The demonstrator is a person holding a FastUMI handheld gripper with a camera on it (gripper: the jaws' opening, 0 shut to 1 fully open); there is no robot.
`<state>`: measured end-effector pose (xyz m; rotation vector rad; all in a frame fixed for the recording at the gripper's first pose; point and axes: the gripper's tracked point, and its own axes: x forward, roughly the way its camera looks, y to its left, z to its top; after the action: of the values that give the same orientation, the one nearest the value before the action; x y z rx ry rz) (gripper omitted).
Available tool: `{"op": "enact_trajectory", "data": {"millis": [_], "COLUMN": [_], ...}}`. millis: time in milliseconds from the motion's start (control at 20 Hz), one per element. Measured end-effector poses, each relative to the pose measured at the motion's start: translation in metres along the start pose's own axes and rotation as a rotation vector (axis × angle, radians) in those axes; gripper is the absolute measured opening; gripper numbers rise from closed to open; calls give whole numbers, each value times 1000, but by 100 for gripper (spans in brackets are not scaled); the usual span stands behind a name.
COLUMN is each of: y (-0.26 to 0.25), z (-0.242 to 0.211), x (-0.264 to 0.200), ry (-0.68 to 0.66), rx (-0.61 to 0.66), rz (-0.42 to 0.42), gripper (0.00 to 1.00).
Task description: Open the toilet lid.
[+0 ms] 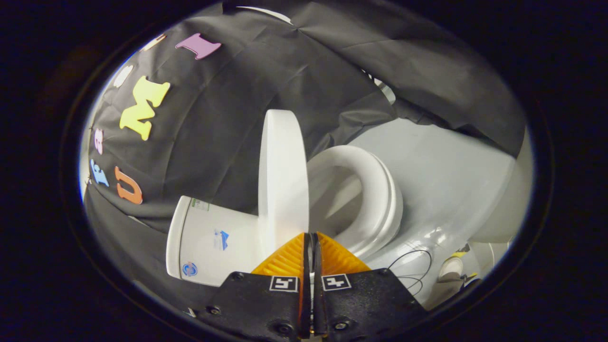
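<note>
1. I see the lid (283, 180) already raised, standing roughly at a right angle to the seat (375, 199), edge-on to my camera. It rises just beyond the fingertips of the hand-held gripper (310, 237).

2. The view is rolled sideways, so the toilet looks tipped over. The tank (209, 240) lies on one side of the lid, and the seat and bowl (339, 199) lie open on the other.

3. The hand-held gripper's fingers are pressed together with only a thin slit between them. I see nothing held in that slit. The fingertips sit right at the lid's near edge; I cannot tell whether they touch it.

4. My judgement is that the lifting is nearly done. The lid is well clear of the seat, but a gap appears to remain between it and the tank, so it may not yet be resting back.

5. If so, the next move calls for a gentle push with the closed fingertips against the seat-facing side of the lid, tipping it toward the tank until it leans there by itself.

6. I would keep the push slow and square to the face. The surface looks smooth, and closed tips could slide off the rim.

7. Thin cables (413, 270) lie on the pale floor (441, 171) beside the bowl, clear of my path.
</note>
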<state>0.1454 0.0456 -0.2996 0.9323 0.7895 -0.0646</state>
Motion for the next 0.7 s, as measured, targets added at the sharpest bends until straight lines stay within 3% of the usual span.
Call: {"op": "enact_trajectory", "data": {"millis": [700], "y": [45], "z": [-7], "x": [-15], "ry": [-50], "rx": [-128], "rz": [-43], "gripper": [5]}}
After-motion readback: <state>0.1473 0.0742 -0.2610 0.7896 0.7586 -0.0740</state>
